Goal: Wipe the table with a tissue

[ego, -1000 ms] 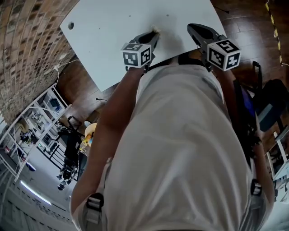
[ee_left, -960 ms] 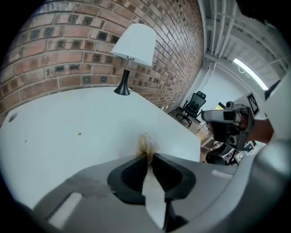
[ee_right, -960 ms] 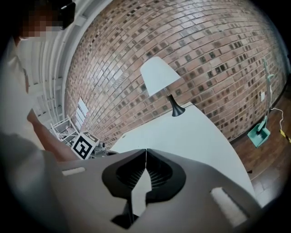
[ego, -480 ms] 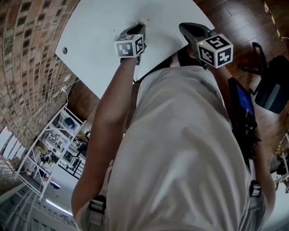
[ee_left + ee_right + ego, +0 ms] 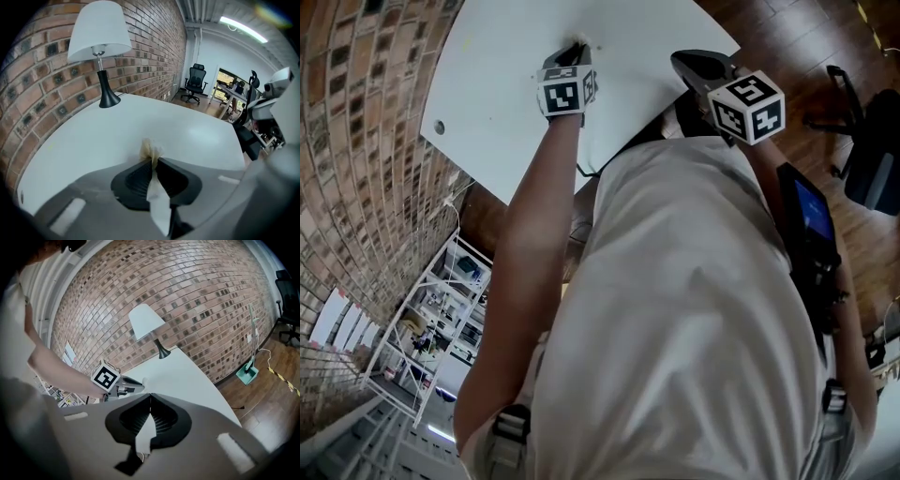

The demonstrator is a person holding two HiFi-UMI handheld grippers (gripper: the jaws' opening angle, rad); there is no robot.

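The white table point(image 5: 506, 75) fills the top of the head view. My left gripper point(image 5: 572, 54) points down onto it, shut on a crumpled, slightly yellowed tissue point(image 5: 579, 41) that touches the tabletop. In the left gripper view the tissue point(image 5: 149, 149) sticks out past the gripper's point(image 5: 153, 160) tips and a strip of it trails back between the pads. My right gripper point(image 5: 698, 66) hovers over the table's near right edge, its jaws shut on nothing; the tips point(image 5: 150, 394) meet. The right gripper view shows the left gripper point(image 5: 136, 383) with the tissue on the table.
A lamp point(image 5: 101, 51) with a white shade and black stem stands at the table's far end by the brick wall point(image 5: 154, 51). A cable hole point(image 5: 440, 126) sits near the table's left corner. Office chairs point(image 5: 194, 82) stand beyond; a teal dustpan point(image 5: 246, 371) leans on the wall.
My left gripper has slid the tissue across the table, away from the person and toward the left, and has rolled a little. The right gripper has shifted slightly lower.
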